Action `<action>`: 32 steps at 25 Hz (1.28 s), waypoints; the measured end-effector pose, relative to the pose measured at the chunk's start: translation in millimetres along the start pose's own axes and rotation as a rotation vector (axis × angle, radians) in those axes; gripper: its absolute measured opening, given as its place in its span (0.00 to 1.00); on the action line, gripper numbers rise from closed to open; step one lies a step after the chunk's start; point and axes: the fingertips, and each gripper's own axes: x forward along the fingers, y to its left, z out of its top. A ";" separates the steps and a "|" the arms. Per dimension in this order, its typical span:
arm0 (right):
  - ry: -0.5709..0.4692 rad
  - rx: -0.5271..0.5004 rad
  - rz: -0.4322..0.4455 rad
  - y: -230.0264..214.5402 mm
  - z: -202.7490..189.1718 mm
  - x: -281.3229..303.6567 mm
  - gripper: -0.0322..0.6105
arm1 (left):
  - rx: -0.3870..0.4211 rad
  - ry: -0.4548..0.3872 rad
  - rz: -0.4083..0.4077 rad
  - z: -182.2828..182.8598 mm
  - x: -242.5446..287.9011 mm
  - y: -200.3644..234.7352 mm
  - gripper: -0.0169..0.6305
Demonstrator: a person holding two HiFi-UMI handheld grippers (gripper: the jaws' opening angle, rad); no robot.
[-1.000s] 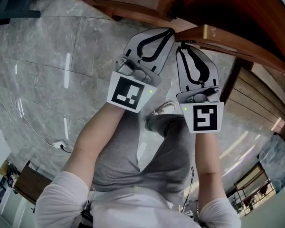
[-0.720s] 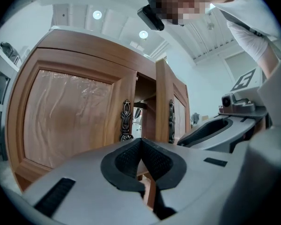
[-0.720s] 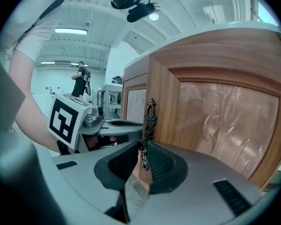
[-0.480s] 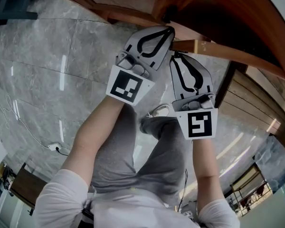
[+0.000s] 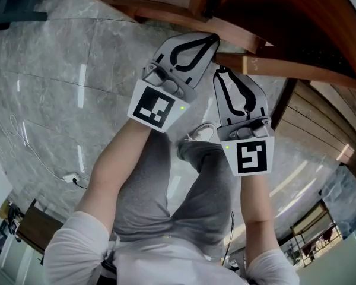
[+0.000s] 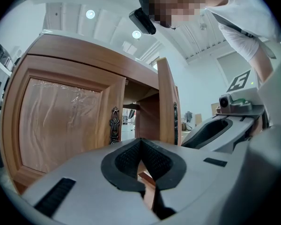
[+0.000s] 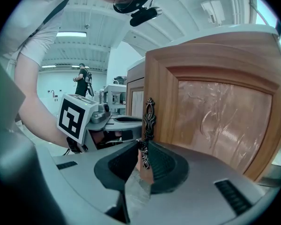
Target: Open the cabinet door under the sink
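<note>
The wooden cabinet under the sink has two panelled doors. In the right gripper view, my right gripper (image 7: 143, 146) is shut on the ornate dark metal handle (image 7: 149, 118) at the edge of the right door (image 7: 215, 121). That door (image 6: 165, 102) stands ajar, seen edge-on in the left gripper view. The left door (image 6: 65, 125) is closed, its handle (image 6: 114, 124) just beyond my left gripper (image 6: 140, 142), which is shut with nothing in it. In the head view both grippers, left (image 5: 214, 38) and right (image 5: 221, 70), point side by side at the cabinet.
Grey marble floor (image 5: 59, 88) lies below the cabinet. My grey-trousered legs and a shoe (image 5: 196, 138) are under the grippers. A white cable (image 5: 29, 153) trails on the floor at the left. Another person (image 7: 84, 81) stands far off in the hall.
The right gripper has drawn back a little toward me with the handle, and the right door's edge has swung out slightly. The left gripper has stayed almost still.
</note>
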 end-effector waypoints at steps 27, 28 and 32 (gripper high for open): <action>0.067 0.053 0.021 8.6 -14.5 -33.8 0.18 | -0.017 0.071 -0.166 1.2 -14.3 -42.9 0.04; 0.074 0.051 0.019 7.8 -15.5 -35.7 0.18 | -0.017 0.072 -0.164 0.9 -14.3 -43.8 0.04; 0.070 0.071 -0.030 -2.3 -15.0 -52.9 0.17 | -0.017 0.079 -0.155 -0.3 -15.2 -45.0 0.04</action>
